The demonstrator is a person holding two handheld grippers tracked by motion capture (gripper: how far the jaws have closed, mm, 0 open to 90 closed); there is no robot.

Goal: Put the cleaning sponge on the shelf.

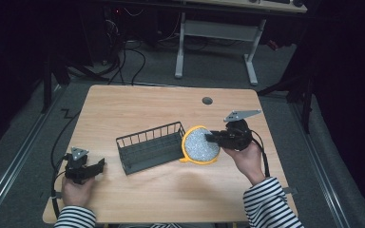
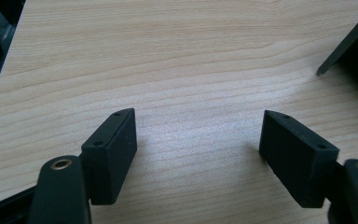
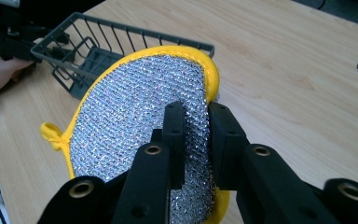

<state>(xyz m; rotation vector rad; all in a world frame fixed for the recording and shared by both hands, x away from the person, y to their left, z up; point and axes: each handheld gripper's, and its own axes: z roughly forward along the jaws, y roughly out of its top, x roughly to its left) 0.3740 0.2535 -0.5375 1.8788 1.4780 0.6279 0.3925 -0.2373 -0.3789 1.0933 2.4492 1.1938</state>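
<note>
Loop (image 3: 50, 132) on scouring pad (image 3: 135, 116); rack (image 1: 150, 146) beside.

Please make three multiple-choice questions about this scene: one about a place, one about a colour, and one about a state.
1. Where is the basket relative to the round pad?
A. on the pad's left in the high view
B. on top of the pad
C. on the floor

2. What colour is the pad's rim?
A. red
B. yellow
C. blue

3. How is the left gripper?
A. shut on the pad
B. shut on the basket
C. open, holding nothing

Answers:
1 A: in the high view the basket stands on the table, left of the pad.
2 B: a yellow edge runs round the silver mesh.
3 C: its jaws stand apart over bare wood; the right gripper is the one that pinches the pad.
</note>
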